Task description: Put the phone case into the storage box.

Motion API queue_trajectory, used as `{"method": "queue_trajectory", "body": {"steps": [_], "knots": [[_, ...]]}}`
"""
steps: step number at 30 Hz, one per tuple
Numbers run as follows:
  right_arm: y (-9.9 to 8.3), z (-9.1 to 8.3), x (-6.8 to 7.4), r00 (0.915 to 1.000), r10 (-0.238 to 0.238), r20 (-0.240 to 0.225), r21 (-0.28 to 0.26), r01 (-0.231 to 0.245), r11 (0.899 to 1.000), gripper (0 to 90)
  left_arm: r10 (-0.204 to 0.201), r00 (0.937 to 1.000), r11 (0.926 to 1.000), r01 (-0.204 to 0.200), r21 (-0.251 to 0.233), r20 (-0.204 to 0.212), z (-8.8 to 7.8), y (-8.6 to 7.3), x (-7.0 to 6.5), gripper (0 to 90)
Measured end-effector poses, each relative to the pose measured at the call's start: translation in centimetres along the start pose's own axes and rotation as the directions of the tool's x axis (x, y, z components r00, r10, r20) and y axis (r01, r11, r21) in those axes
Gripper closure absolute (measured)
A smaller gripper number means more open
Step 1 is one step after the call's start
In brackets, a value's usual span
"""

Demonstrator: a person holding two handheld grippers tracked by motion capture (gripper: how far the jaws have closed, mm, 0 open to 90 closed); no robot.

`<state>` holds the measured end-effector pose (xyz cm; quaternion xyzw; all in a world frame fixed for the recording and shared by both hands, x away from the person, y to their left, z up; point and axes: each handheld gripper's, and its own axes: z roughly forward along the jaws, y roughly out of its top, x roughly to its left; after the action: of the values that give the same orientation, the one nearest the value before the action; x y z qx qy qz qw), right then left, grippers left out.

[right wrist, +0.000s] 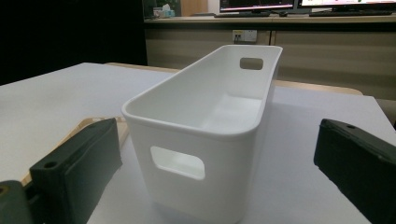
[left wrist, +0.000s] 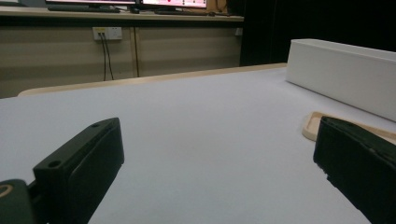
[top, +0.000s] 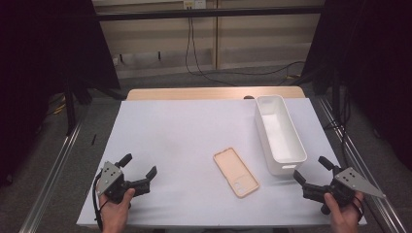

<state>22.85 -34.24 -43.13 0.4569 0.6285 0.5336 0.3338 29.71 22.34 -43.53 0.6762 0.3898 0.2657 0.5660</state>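
A tan phone case (top: pixel 236 172) lies flat, hollow side up, near the middle of the white table cover. To its right stands a long white plastic bin (top: pixel 279 132), and I see nothing in it. My left gripper (top: pixel 140 166) rests at the front left corner with its jaws wide apart and nothing between them. At the front right my right gripper (top: pixel 313 169) is open too, pointing at the bin's near end (right wrist: pixel 201 154). The case's edge (left wrist: pixel 312 126) peeks out beside the right jaw in the left gripper view, with the bin (left wrist: pixel 341 74) behind it.
The white cover (top: pixel 184 131) spreads over a wooden table whose far edge (top: pixel 214 93) shows bare. Dark curtains hang at both sides. Cables run across the floor beyond the table. In the gripper views a desk with monitors (right wrist: pixel 303 5) stands against the back wall.
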Motion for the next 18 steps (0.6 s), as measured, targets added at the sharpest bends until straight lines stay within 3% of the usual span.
{"method": "queue_trajectory", "body": {"steps": [2, 6, 12, 18], "knots": [[0.0, -0.1, 0.0, 1.0000, 0.002, 0.000, -0.002, -0.002, 1.000, 0.2, 0.003, 0.9996, 0.9999, -0.003, 0.011, 0.027, 0.4, 0.2, -0.3, 1.9], [-0.1, -0.2, -0.2, 0.9999, 0.010, -0.004, 0.000, -0.010, 1.000, 0.1, 0.002, 0.9991, 0.9999, -0.003, 0.010, 0.043, 1.0, 0.4, -0.5, 1.9], [-0.1, -0.2, -0.2, 0.9998, 0.016, -0.009, 0.000, -0.016, 1.000, 0.1, 0.033, 0.9969, 0.9992, -0.035, 0.022, 0.071, 1.3, 0.5, -0.8, 2.4], [-0.1, -0.2, 0.0, 0.9999, 0.009, -0.010, 0.003, -0.009, 1.000, 0.1, 0.005, 0.9935, 0.9995, -0.008, 0.032, 0.114, 1.7, 0.5, -0.9, 4.0]]}}
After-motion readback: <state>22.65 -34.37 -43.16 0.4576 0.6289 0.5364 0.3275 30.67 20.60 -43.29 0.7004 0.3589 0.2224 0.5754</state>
